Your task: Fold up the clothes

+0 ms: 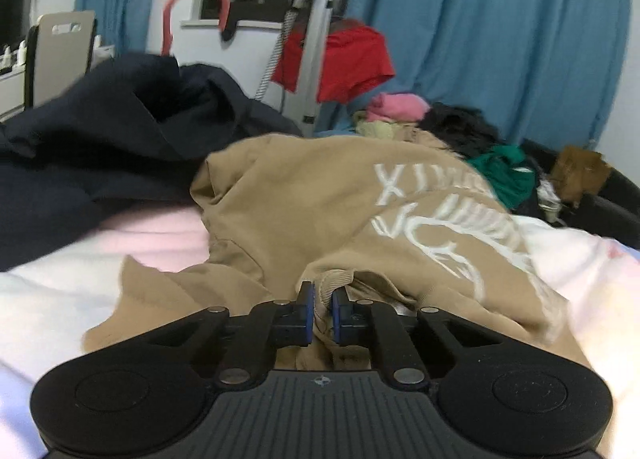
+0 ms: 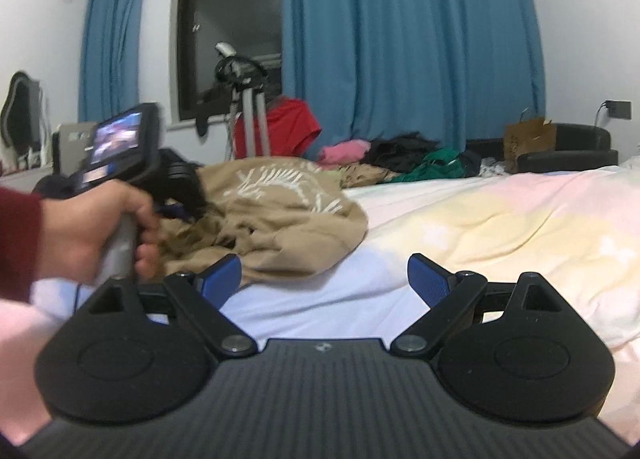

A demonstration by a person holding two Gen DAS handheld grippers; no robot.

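— Tool on the left (image 1: 322, 311): what has it got?

— Its blue pads are nearly together, pinching a ribbed edge of the tan sweatshirt (image 1: 320, 219), which lies crumpled on the bed (image 1: 60, 291) with white lettering at about two o'clock from the pinch.

— And the right tool (image 2: 324, 279)?

— Spread wide with nothing between the pads, hovering over the pale sheet, with the sweatshirt just beyond its left pad at ten o'clock.

— Does one view show what the other misses?

— The right view shows the person's hand (image 2: 92, 235) in a dark red sleeve (image 2: 18, 243) gripping the left tool's handle, its small screen lit. Only the left view shows the navy garment (image 1: 100, 147) heaped at ten o'clock, touching the sweatshirt.

— Anything else around?

— A pile of clothes (image 1: 460, 131), pink, black and green, lies at the bed's far edge at one o'clock. A red shirt (image 1: 344, 59) hangs on a stand (image 1: 316, 59) before blue curtains (image 1: 500, 39), and a brown paper bag (image 2: 528, 139) sits far right.
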